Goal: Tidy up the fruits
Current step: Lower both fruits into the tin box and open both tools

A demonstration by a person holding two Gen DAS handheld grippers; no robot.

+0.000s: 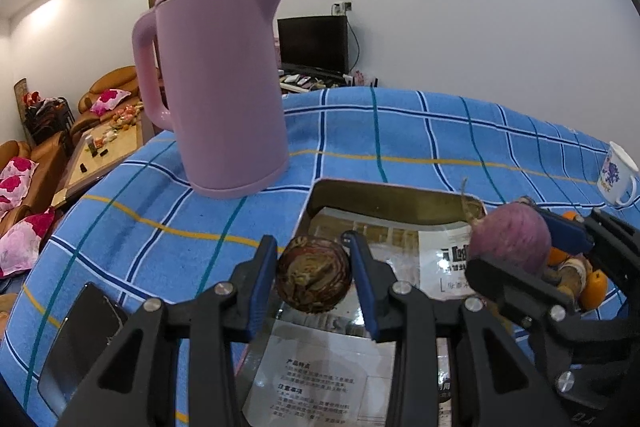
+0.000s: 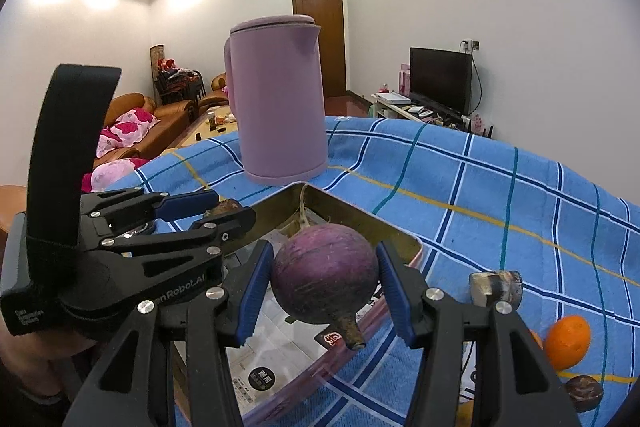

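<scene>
My left gripper [image 1: 311, 247] is shut on a round, brown mottled fruit [image 1: 314, 277] and holds it over the metal tray [image 1: 384, 191]. My right gripper [image 2: 324, 255] is shut on a purple turnip-like bulb [image 2: 326, 275] with a stub and a dry root, above the tray's near right corner [image 2: 352, 213]. In the left wrist view the right gripper [image 1: 520, 247] and the bulb [image 1: 510, 239] show at the right. In the right wrist view the left gripper [image 2: 216, 211] is at the left, with its fruit almost hidden.
A pink kettle [image 1: 216, 87] stands behind the tray on the blue checked cloth [image 1: 400, 131]. Right of the tray lie an orange [image 2: 568, 341], a dark round fruit [image 2: 584, 393] and a brown cut piece [image 2: 496, 287]. A white mug [image 1: 616, 175] and a phone [image 1: 80, 339] sit near the edges.
</scene>
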